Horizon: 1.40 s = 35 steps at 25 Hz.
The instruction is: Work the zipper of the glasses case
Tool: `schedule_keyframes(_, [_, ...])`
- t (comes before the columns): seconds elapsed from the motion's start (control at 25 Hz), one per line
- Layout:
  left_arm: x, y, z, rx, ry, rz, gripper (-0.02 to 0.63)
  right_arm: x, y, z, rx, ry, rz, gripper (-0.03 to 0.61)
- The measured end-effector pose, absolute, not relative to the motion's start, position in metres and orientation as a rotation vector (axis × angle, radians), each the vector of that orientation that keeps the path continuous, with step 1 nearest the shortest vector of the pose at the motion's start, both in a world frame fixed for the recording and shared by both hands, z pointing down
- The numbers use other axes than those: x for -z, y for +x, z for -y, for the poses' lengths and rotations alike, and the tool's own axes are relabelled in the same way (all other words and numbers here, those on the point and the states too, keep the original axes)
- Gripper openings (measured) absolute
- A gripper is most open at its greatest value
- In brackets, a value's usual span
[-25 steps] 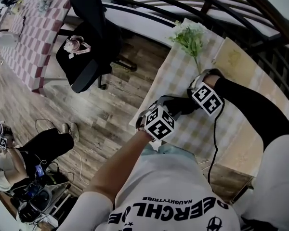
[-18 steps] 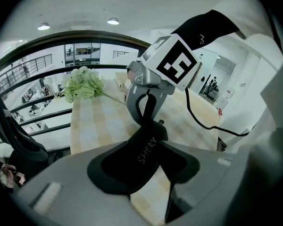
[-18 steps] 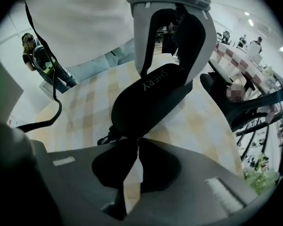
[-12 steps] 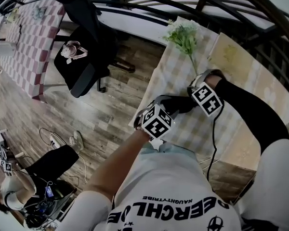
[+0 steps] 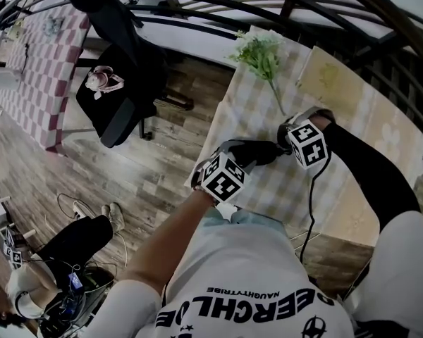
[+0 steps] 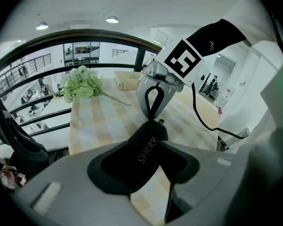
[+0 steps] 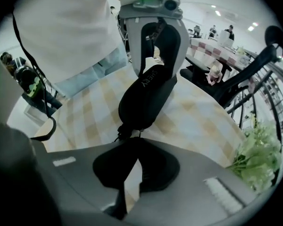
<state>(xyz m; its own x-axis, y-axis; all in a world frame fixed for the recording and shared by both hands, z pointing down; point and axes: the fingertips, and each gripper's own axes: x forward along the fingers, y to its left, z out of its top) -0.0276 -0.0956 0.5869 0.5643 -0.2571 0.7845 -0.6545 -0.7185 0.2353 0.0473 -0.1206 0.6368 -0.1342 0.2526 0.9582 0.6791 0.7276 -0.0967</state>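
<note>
Checked cloth covers the surface (image 5: 254, 111). Your left gripper (image 6: 148, 152) is clamped on one end of the case (image 5: 257, 152), mid-frame in the head view. Your right gripper (image 7: 132, 142) has just been closing and looks pinched on the pull (image 7: 126, 134) at the other end. Next, I'd judge: draw it steadily along the zipper while the left holds firm.

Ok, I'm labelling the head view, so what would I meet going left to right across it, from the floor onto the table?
Black office chair → left tool → glasses case → right tool. The flowers lie above the case in the picture, so they are left out.
</note>
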Motion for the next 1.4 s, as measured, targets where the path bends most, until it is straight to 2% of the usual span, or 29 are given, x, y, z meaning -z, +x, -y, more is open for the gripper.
schedule_keyframes(0.4, [-0.588,-0.028,0.096,-1.036,2.277,0.74,0.19,-0.644,0.047,0.123,0.404,-0.662,1.773,0.038])
schedule_keyframes(0.6, [-0.588,-0.028,0.096,-1.038,2.278,0.747,0.19,-0.643,0.052,0.128,0.38,-0.67,1.761,0.089])
schedule_keyframes(0.92, [-0.588,-0.027,0.095,-1.04,2.281,0.75,0.19,-0.643,0.031,0.116,0.424,-0.741,1.786,0.104])
schedule_keyframes(1.12, [-0.589,-0.027,0.095,-1.054,2.284,0.748,0.19,-0.646,0.036,0.112,0.408,-0.782,1.748,0.043])
schedule_keyframes(1.4, [-0.589,-0.027,0.095,-1.049,2.28,0.752,0.19,-0.64,0.047,0.101,0.428,-0.794,1.713,0.034])
